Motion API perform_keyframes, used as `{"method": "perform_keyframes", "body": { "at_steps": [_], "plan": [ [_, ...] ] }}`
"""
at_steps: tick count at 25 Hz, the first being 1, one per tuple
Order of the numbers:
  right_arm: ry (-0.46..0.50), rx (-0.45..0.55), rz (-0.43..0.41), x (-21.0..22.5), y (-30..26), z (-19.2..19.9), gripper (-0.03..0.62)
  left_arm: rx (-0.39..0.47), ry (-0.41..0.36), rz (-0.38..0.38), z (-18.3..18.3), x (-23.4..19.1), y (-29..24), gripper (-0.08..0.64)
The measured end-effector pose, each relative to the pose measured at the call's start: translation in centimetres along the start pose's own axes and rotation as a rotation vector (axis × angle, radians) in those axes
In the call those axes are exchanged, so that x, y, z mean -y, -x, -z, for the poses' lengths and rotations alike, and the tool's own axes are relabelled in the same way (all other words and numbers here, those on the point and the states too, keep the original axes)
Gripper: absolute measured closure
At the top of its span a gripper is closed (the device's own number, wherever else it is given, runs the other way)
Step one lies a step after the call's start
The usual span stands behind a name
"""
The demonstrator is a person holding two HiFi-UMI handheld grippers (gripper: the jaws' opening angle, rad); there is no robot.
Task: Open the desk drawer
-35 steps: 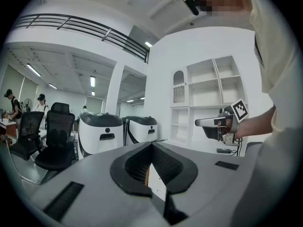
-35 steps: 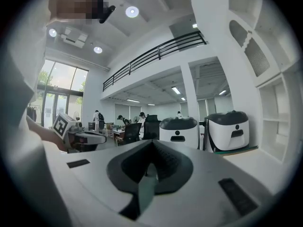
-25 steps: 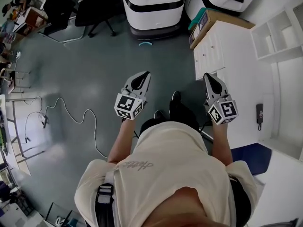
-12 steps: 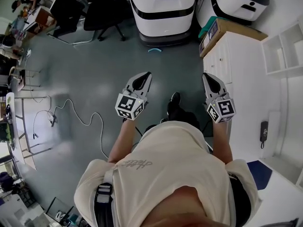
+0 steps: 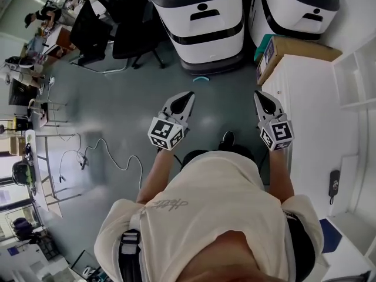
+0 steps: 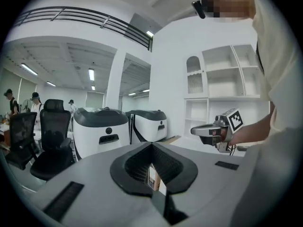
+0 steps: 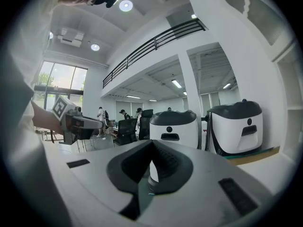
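Observation:
In the head view a white cabinet [image 5: 314,107] with drawer fronts on its left face stands at the right. My right gripper [image 5: 262,97] hovers just left of that cabinet, shut and empty. My left gripper [image 5: 187,97] is held level beside it over the grey floor, shut with nothing in it. In the left gripper view the jaws [image 6: 152,144] meet at a point, and the right gripper [image 6: 208,130] shows off to the right. The right gripper view has its jaws [image 7: 152,142] closed, with the left gripper [image 7: 83,123] at the left. No drawer handle shows.
Two large white machines [image 5: 205,16] [image 5: 296,4] stand ahead. A cardboard box [image 5: 294,50] lies on the cabinet's far end. Black office chairs [image 5: 132,34] are at the upper left, and a cable [image 5: 111,154] trails on the floor. White shelves [image 5: 358,69] line the right wall.
The person has walked forward: the machines, the box and the cabinet have come nearer and slid down the head view. Both grippers stayed shut, held out side by side.

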State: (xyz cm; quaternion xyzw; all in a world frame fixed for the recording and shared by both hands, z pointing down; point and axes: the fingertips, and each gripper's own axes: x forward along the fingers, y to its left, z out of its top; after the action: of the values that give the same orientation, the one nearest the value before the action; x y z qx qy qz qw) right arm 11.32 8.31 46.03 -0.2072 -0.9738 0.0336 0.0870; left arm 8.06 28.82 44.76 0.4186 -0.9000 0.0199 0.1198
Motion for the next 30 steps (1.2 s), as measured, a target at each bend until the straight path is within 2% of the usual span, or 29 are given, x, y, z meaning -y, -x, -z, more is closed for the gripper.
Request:
{"method": "perform_keyframes", "body": {
  "at_steps": [4,7,11,17,21,30],
  "plan": [
    [-0.128,0.0,-0.014,3.0,-1.3,1.2,0.597,-0.024,0.012,0.01,0.3,-0.3,-2.7,0.56],
    [-0.166,-0.032,-0.001,4.5,-1.7,2.6,0.597,-0.035,0.006,0.012,0.0,-0.6,-4.2,0.56],
    [-0.152,-0.068,0.013,5.6,-3.1,3.8,0.597,-0.049,0.004,0.027,0.0,-1.8,-5.6,0.56],
    [-0.116,-0.079,0.032,6.3,-5.6,3.2,0.597,-0.044,0.015,0.049,0.0,-4.2,-7.7,0.56],
    [-0.121,-0.063,0.077,7.0,-7.5,2.1,0.596,-0.043,0.031,0.087,0.1,-6.3,-10.0,0.56],
    [-0.104,-0.039,0.205,9.5,-12.6,-2.0,0.597,0.01,0.009,0.22,-3.3,-11.6,-16.6,0.56]
  ]
}}
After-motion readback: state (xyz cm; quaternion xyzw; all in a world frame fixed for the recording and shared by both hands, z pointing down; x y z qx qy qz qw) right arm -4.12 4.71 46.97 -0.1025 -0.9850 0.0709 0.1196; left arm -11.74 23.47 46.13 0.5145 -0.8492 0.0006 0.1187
